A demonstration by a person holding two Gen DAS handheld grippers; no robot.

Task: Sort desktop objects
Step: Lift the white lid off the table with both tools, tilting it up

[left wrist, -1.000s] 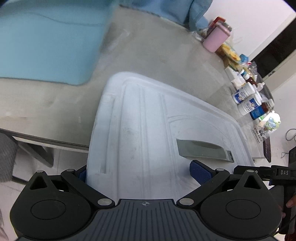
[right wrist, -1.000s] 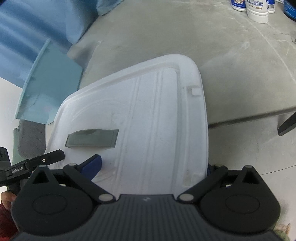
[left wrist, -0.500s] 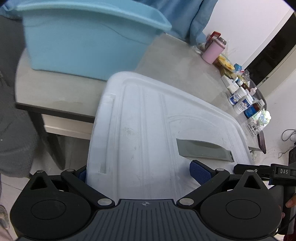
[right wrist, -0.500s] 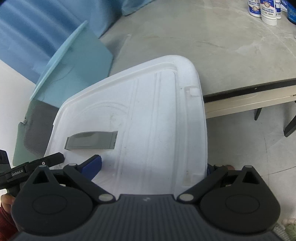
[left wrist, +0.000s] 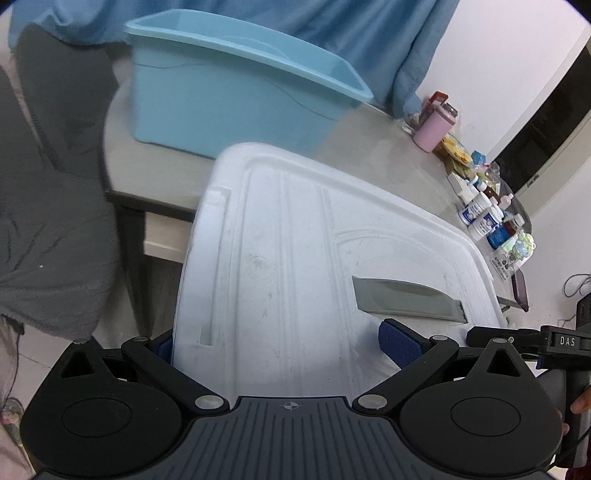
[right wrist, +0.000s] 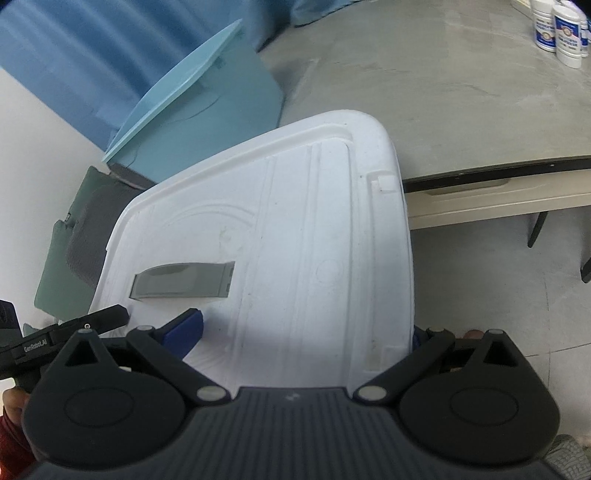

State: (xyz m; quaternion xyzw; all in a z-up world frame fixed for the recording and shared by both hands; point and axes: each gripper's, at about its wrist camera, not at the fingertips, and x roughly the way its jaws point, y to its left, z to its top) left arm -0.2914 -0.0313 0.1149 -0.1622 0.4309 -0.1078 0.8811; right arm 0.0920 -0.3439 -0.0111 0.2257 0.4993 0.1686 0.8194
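Observation:
A large white plastic lid [left wrist: 295, 266] with a grey handle recess [left wrist: 402, 299] fills both views; it also shows in the right wrist view [right wrist: 295, 240]. My left gripper [left wrist: 280, 341] is shut on its near edge, one blue pad on top, the other under the rim. My right gripper [right wrist: 306, 332] is shut on the same lid from the other side. The lid is held off the grey table [left wrist: 388, 162], out past its edge. A light blue bin [left wrist: 229, 99] stands on the table beyond the lid.
Bottles [left wrist: 484, 218], a pink cup [left wrist: 432, 131] and small packets crowd the table's far right end. White bottles [right wrist: 557, 33] stand at the top right in the right wrist view. A grey chair [left wrist: 48, 221] is at the left. Floor lies below.
Both grippers have pulled back with the lid, away from the table; the lid is now past the table edge, and the blue bin and the floor have come into view.

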